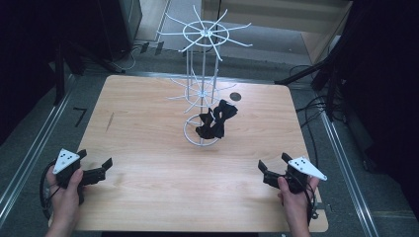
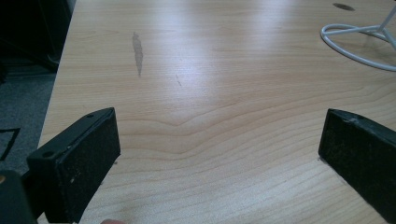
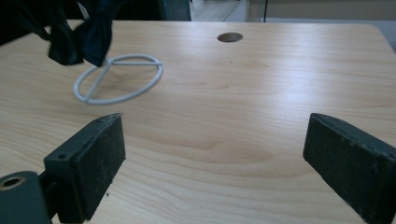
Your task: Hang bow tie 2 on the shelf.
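Bows (image 1: 216, 120), soft, light black cloth on rack (image 1: 202, 74), ahead of both wide-open grippers (image 1: 94, 169) (image 1: 271, 167); pinch at knot.

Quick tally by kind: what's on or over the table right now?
White wire rack: 1
Black bow-shaped items hanging on the rack: 2, as best I can tell
Hand-held grippers: 2, left and right, both open
Total: 5

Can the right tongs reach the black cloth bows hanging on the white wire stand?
Probably yes: the right tongs stand open, and bare wooden table lies between them and the black cloth bows on the white wire stand.
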### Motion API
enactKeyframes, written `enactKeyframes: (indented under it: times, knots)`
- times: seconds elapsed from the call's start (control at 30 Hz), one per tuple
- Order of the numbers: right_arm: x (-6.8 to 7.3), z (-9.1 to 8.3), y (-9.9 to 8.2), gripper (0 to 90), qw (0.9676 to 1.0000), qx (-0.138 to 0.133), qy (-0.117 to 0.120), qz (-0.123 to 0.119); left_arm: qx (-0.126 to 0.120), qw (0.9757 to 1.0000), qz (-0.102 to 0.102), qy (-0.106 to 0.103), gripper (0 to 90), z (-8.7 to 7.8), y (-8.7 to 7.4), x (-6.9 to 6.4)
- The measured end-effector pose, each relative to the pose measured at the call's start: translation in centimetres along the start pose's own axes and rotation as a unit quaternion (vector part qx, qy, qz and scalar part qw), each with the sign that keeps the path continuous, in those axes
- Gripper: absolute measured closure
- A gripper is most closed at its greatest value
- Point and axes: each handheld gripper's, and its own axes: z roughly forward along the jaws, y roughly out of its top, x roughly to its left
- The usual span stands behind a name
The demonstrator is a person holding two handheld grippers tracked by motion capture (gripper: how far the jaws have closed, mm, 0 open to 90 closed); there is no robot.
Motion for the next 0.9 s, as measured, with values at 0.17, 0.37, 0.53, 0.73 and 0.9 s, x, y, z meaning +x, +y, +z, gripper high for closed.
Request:
enactKeyframes:
  times: [0.17,0.37,0.53,0.73,0.9]
  knots:
    - [-1.0,-0.3,-0.7,6.0,0.9999,0.012,-0.012,-0.004,0.0,1.0,0.0,0.0,0.0,0.0,0.0,0.0]
    - [-2.3,-0.9,-1.4,6.0,0.9996,0.016,-0.024,0.007,-0.001,1.0,-0.001,0.0,0.0,0.0,0.0,0.0]
    - [-3.5,-1.5,-2.0,6.0,0.9991,0.022,-0.036,0.011,-0.001,1.0,-0.001,0.0,0.0,0.0,0.0,0.0]
    - [-4.6,-2.4,-2.6,6.0,0.9983,0.025,-0.05,0.019,0.0,1.0,-0.001,0.0,0.0,0.0,0.0,0.0]
    - [-5.5,-3.3,-3.0,6.0,0.9978,0.022,-0.058,0.022,0.0,1.0,-0.001,0.0,0.0,0.0,0.0,0.0]
